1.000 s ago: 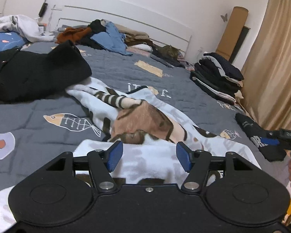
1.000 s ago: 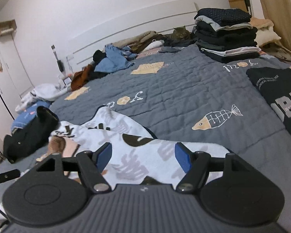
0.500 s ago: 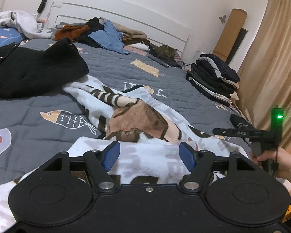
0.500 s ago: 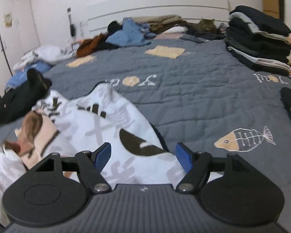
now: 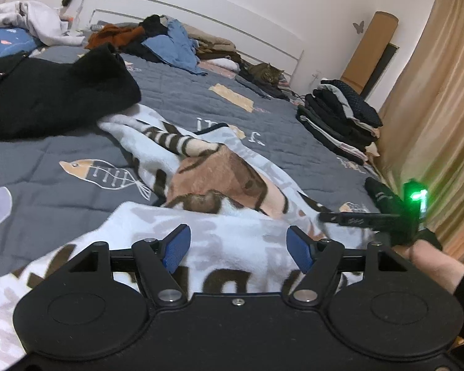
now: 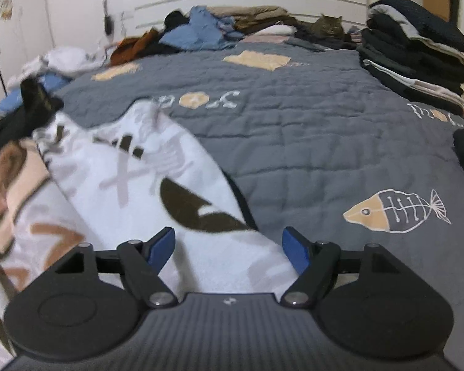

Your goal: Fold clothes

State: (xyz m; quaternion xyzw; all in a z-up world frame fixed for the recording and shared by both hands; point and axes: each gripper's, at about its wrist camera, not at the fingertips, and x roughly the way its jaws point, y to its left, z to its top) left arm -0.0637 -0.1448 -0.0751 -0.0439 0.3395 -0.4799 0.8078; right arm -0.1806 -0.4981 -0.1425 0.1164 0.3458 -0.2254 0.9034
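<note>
Now the blanket (image 5: 219,185) is lying rumpled on the bed (image 6: 309,142), its near edge bunching under both tools. The left tool (image 5: 235,245) is hanging released; the right tool (image 6: 229,249) is opening over the blanket's right edge, beside bare quilt.

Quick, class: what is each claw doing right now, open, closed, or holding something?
Left claw: open, over the white patterned garment, gripping nothing.
Right claw: jaws opening, garment edge between them, pads not pressing it.
</note>
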